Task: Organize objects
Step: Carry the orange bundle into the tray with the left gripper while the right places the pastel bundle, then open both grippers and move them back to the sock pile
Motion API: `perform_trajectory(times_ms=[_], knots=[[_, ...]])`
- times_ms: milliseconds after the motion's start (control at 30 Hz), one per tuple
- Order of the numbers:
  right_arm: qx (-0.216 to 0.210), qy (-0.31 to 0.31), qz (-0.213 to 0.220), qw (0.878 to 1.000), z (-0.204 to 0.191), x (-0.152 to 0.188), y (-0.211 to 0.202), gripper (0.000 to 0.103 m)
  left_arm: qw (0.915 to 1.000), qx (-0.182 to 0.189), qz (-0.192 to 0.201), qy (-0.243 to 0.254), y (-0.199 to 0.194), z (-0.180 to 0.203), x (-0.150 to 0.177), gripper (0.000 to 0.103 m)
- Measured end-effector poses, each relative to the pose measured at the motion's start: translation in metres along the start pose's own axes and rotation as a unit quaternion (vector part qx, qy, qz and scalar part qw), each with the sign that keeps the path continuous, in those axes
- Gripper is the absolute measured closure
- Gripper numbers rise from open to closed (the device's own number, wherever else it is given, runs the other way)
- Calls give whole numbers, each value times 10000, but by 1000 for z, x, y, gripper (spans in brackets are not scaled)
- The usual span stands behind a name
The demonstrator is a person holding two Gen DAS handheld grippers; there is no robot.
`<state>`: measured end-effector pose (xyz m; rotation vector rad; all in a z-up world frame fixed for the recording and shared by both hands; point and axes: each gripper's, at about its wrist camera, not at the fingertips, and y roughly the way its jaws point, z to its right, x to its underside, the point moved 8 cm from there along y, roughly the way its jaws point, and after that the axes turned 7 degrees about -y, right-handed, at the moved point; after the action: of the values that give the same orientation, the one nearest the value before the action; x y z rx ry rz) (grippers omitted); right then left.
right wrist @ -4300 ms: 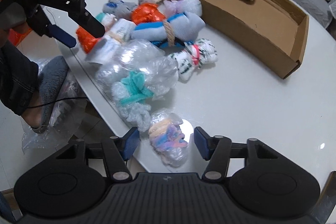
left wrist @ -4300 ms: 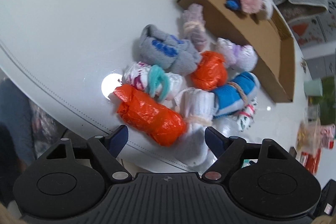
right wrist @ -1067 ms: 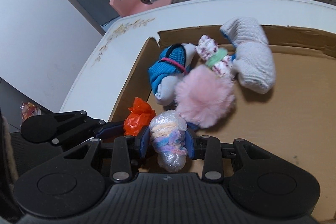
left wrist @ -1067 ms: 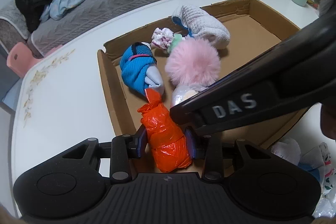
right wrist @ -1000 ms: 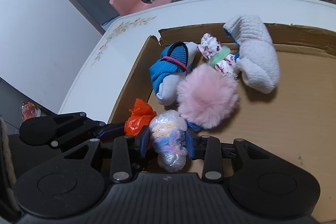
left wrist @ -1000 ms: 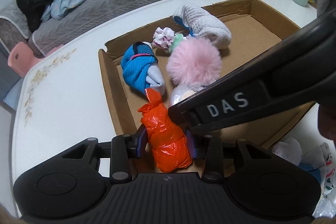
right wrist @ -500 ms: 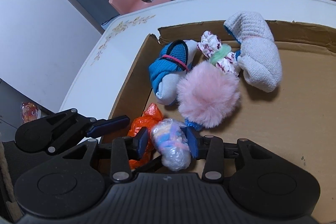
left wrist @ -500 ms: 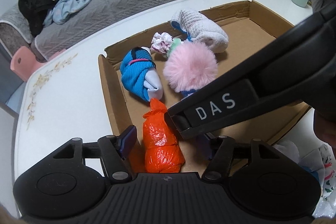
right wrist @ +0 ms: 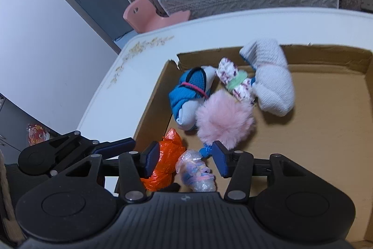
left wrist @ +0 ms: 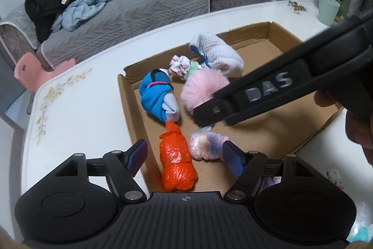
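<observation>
Both grippers, left (left wrist: pixel 184 155) and right (right wrist: pixel 186 159), are releasing, fingers having just been opening, gripping nothing; orange bundle (left wrist: pixel 177 160) and clear bundle (right wrist: pixel 197 173) are lying in the box (left wrist: pixel 130 106). Next is likely fetching more from the worktop (left wrist: pixel 81 95).

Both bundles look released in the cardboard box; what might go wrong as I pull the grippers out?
1. The right gripper, jaws just opened, barely clears the clear-wrapped bundle; it might drag along.
2. The left gripper straddles the orange bundle by the cardboard box wall; one finger could catch the rim.
3. The grippers overlap and may bump.
</observation>
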<state>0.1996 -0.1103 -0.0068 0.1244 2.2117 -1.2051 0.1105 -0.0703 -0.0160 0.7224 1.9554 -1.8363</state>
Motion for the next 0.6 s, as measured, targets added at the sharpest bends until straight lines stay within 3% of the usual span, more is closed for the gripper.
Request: perform_trajectory(times_ms=[400, 600], knots=[[220, -229, 221, 9993, -3, 5, -34, 47, 9992, 72, -70, -396, -37, -7, 3, 19], [637, -756, 589, 9934, -19, 23, -84, 15, 9985, 61, -364, -398, -68, 0, 38, 18]])
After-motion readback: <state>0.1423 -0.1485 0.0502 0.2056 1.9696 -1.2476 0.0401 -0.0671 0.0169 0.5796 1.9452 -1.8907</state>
